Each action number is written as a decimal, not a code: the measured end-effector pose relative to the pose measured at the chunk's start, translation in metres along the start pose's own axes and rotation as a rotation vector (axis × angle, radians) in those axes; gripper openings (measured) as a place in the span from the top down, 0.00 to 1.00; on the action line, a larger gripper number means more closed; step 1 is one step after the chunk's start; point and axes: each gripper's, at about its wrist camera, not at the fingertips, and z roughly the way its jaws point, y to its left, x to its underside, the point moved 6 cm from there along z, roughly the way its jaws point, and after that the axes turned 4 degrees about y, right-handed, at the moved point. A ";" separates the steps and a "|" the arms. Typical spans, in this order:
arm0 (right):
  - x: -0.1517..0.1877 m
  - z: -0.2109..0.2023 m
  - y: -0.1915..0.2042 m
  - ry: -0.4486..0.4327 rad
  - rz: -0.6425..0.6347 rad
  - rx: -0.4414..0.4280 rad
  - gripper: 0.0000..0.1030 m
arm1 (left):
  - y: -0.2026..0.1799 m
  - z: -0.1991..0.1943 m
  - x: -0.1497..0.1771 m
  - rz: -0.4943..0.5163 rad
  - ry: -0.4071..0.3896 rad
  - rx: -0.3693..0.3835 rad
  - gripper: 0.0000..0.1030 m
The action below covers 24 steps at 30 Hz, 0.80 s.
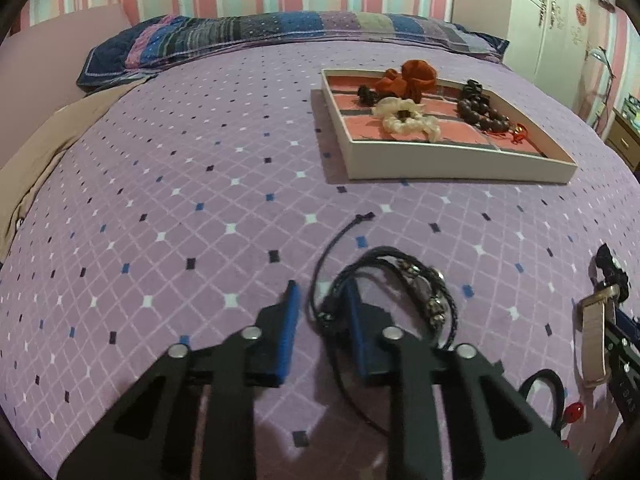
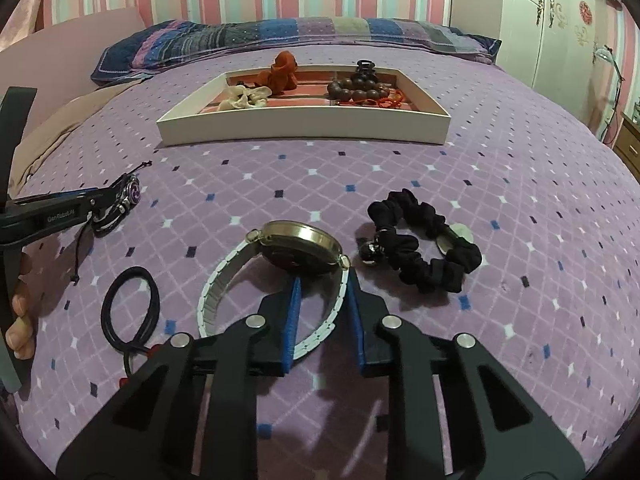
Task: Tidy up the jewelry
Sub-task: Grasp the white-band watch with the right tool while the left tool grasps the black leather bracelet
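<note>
Purple diamond-patterned bed (image 2: 400,168): my right hand-held gripper (image 2: 322,280) pinches the gold-cased white-strapped watch (image 2: 300,246), left hand-held gripper (image 1: 320,294) the black braided bracelet (image 1: 400,276) (both pick-ups); next, carry to the white compartment tray (image 2: 304,126).

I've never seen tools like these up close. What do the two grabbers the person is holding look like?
Both match: the left gripper and right gripper are matt black angular frames with triangular cut-outs and round silver pivot pins, each ending in two flat blue ribbed fingers. Seen from the right wrist camera, the left gripper's side carries small white lettering. No cables or sleeves show.
</note>
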 end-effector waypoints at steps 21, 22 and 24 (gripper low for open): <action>-0.009 -0.010 0.003 -0.008 -0.008 -0.019 0.92 | -0.002 -0.013 -0.001 -0.005 -0.025 0.034 0.90; -0.011 -0.010 0.004 -0.009 -0.009 -0.020 0.92 | -0.003 -0.015 -0.002 -0.004 -0.028 0.035 0.90; -0.014 -0.012 0.004 -0.014 -0.010 -0.025 0.92 | -0.003 -0.021 -0.005 -0.003 -0.037 0.037 0.90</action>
